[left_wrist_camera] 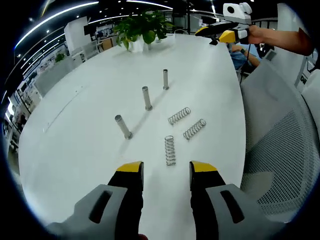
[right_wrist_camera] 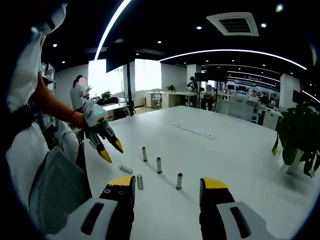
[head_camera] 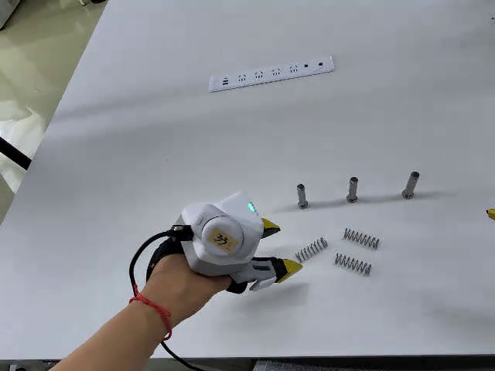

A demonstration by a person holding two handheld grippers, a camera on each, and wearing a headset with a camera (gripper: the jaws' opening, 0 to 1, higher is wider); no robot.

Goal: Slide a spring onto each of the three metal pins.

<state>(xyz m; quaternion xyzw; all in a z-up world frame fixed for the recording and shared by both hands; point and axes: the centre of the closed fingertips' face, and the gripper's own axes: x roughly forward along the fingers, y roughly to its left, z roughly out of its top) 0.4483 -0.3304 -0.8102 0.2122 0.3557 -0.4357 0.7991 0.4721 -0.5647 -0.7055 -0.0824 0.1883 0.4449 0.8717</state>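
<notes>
Three short metal pins (head_camera: 302, 195) (head_camera: 353, 188) (head_camera: 411, 185) stand upright in a row on the white table (head_camera: 155, 154). Three loose springs (head_camera: 311, 249) (head_camera: 361, 238) (head_camera: 353, 263) lie flat just in front of them. My left gripper (head_camera: 281, 247) is open and empty, its yellow tips right beside the nearest spring (left_wrist_camera: 170, 150), which lies just ahead of the left gripper (left_wrist_camera: 166, 167). The pins (left_wrist_camera: 146, 98) stand further ahead. My right gripper (right_wrist_camera: 168, 182) is open and empty, held off to the right, looking at the pins (right_wrist_camera: 159, 165); its tip (head_camera: 490, 213) shows at the edge.
A white power strip (head_camera: 271, 73) lies at the far side of the table. A potted plant (left_wrist_camera: 142, 27) stands at one table end. A mesh chair (left_wrist_camera: 280, 150) sits beside the table's edge. People stand in the office beyond.
</notes>
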